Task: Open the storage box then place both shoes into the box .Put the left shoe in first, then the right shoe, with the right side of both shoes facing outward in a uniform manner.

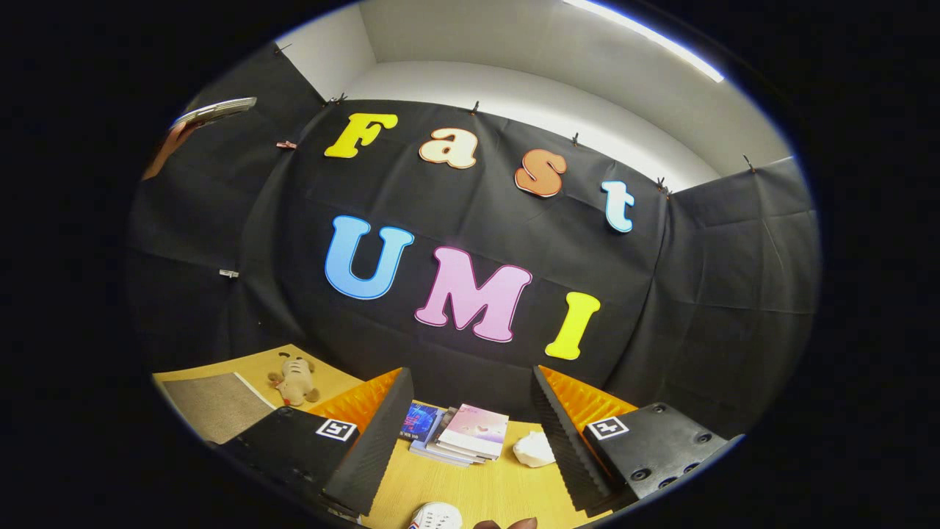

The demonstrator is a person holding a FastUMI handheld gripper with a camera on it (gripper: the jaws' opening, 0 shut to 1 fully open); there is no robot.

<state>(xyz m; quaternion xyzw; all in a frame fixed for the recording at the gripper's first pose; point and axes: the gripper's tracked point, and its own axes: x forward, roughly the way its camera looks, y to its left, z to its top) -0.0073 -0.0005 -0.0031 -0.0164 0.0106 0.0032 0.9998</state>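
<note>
My gripper is open, its two fingers spread wide with nothing between them, raised above the wooden table and aimed toward the far wall. The tip of a white shoe with a red and blue mark lies on the table close below, between the fingers. Right beside it a dark reddish-brown rounded thing peeks in; I cannot tell what it is.
A stack of books lies on the table beyond the fingers, with a crumpled white lump to its right. A small plush toy and a grey mat lie far left. A person's hand holds a flat object up left.
</note>
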